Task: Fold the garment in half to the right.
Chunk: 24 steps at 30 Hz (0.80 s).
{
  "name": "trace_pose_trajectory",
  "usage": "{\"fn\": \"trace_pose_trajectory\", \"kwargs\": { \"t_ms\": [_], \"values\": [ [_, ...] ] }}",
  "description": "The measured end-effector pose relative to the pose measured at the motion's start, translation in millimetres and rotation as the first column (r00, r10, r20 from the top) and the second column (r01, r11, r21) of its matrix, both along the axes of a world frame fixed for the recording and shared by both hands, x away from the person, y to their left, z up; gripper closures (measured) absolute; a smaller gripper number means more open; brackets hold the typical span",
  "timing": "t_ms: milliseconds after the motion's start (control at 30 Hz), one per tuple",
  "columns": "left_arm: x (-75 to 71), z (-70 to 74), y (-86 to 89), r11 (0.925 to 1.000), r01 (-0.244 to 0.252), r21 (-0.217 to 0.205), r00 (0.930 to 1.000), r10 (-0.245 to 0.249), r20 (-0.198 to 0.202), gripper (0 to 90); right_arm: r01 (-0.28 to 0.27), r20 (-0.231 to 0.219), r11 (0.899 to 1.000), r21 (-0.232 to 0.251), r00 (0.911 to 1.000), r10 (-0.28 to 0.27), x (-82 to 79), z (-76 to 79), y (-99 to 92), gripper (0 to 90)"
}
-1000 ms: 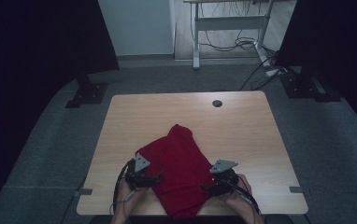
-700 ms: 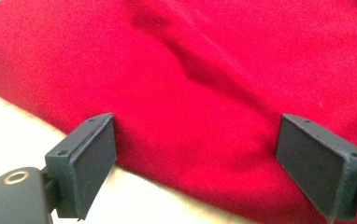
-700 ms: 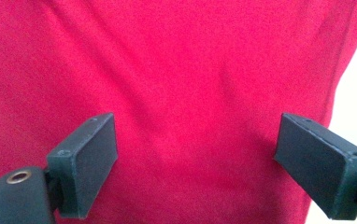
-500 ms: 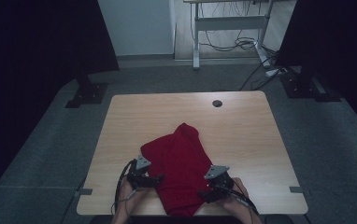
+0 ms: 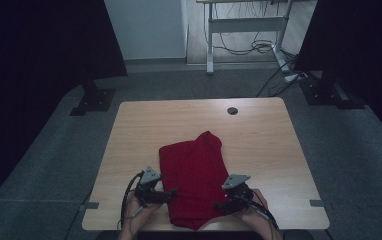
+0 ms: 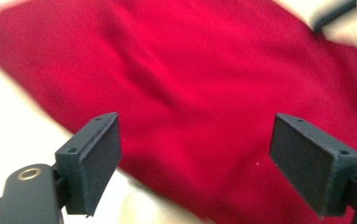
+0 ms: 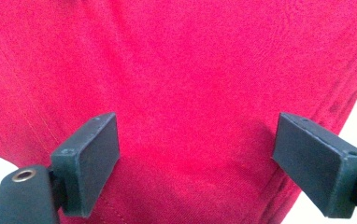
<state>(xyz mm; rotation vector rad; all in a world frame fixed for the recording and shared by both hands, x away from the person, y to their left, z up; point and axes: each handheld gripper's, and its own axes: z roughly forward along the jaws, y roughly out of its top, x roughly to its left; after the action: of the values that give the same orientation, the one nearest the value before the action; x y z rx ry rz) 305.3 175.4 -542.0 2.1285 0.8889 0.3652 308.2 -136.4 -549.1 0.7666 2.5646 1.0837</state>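
- High view: the red cloth [image 5: 195,180] lies folded on the near half of the table [image 5: 259,130], its near edge at the table's front lip, between your two hands.
- Your left tool [image 5: 165,194] sits at the cloth's left edge; in the left gripper view its jaws stand spread over the cloth [image 6: 204,93], nothing pinched.
- Your right tool [image 5: 225,204] sits at the right edge; in the right gripper view its jaws are spread too, with cloth [image 7: 190,70] below them and no grip.
- Risk: closing from here may catch only the top layer, so the fold would peel apart as you lift.
- Risk: uneven pulls from the two sides would skew or bunch the cloth.
- Risk: with the near edge at the lip, a tug toward you could drag the cloth off the table.
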Motion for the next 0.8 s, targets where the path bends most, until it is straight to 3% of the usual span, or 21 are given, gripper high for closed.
{"fn": "trace_pose_trajectory", "kwargs": {
  "t_ms": [33,67,167,233,367,400,433,533,567,600,633,667,700,767,800],
  "values": [
    [1.3,-11.3,-3.3,0.999,0.0,0.045,0.9995,0.001,-0.031,16.3,-0.009,0.012,0.999,-0.044,0.9999,0.009,-1.8,-5.9,3.1,14.0],
    [5.1,-14.4,-2.5,0.9997,-0.012,0.023,0.9981,0.014,-0.061,14.5,0.001,0.027,0.999,-0.051,0.9996,0.0,-4.5,-7.1,4.2,14.3],
    [12.2,-13.9,-1.4,0.9996,-0.024,0.015,0.9976,0.025,-0.064,13.2,0.011,0.022,0.999,-0.049,0.9997,-0.01,-5.4,-7.0,3.8,14.4],
    [24.0,-15.2,-4.1,0.9983,-0.048,0.033,0.9981,0.049,-0.036,13.3,0.052,0.012,0.998,-0.031,0.9986,-0.051,-12.5,-7.9,2.0,14.4],
    [31.2,-14.4,-9.7,0.9981,-0.053,0.032,0.9983,0.054,-0.022,14.5,0.06,0.005,0.998,-0.032,0.9982,-0.06,-14.9,-7.5,1.9,14.5],
    [31.2,-14.4,-9.7,0.9981,-0.053,0.032,0.9983,0.054,-0.022,14.5,0.081,-0.022,0.996,-0.029,0.9964,-0.082,-20.5,-5.8,-2.0,14.5],
    [23.7,-6.0,-13.2,0.9981,-0.041,0.046,0.9992,0.04,0.009,17.0,0.076,-0.063,0.997,-0.026,0.9949,-0.078,-25.7,-2.1,-6.3,15.2],
    [23.7,-6.0,-13.2,0.9981,-0.041,0.046,0.9992,0.04,0.009,17.5,0.074,-0.076,0.997,-0.022,0.9943,-0.075,-27.0,0.5,-8.5,17.3],
    [8.8,3.9,-9.7,1.0,0.002,-0.003,0.9997,-0.002,0.025,17.5,0.074,-0.076,0.997,-0.022,0.9943,-0.075,-27.0,0.5,-8.5,17.3],
    [4.2,5.1,-8.5,0.9994,0.026,-0.021,0.9995,-0.025,0.019,17.3,0.076,-0.03,0.997,-0.006,0.9966,-0.076,-29.5,8.0,-15.5,16.7],
    [4.2,5.1,-8.5,0.9994,0.026,-0.021,0.9995,-0.025,0.019,16.9,0.076,-0.03,0.997,-0.006,0.9966,-0.076,-29.5,8.0,-15.5,16.7],
    [-3.5,1.0,-9.6,0.9975,0.068,-0.016,0.9976,-0.068,0.007,16.9,0.071,-0.005,0.997,0.003,0.9974,-0.071,-29.5,9.1,-17.3,16.1],
    [-5.8,-3.2,-10.3,0.9968,0.08,0.011,0.9968,-0.08,0.002,16.4,0.04,-0.002,0.999,0.005,0.9992,-0.04,-28.3,7.8,-17.9,14.6],
    [-5.8,-3.2,-10.3,0.9968,0.08,0.011,0.9968,-0.08,0.002,16.4,0.019,-0.001,1.0,-0.004,0.9998,-0.019,-28.0,5.8,-16.6,14.6],
    [-0.9,-15.1,-9.0,0.9976,0.065,0.023,0.9973,-0.064,-0.036,16.4,0.019,-0.001,1.0,-0.004,0.9998,-0.019,-28.0,5.8,-16.6,14.6]
  ]
}}
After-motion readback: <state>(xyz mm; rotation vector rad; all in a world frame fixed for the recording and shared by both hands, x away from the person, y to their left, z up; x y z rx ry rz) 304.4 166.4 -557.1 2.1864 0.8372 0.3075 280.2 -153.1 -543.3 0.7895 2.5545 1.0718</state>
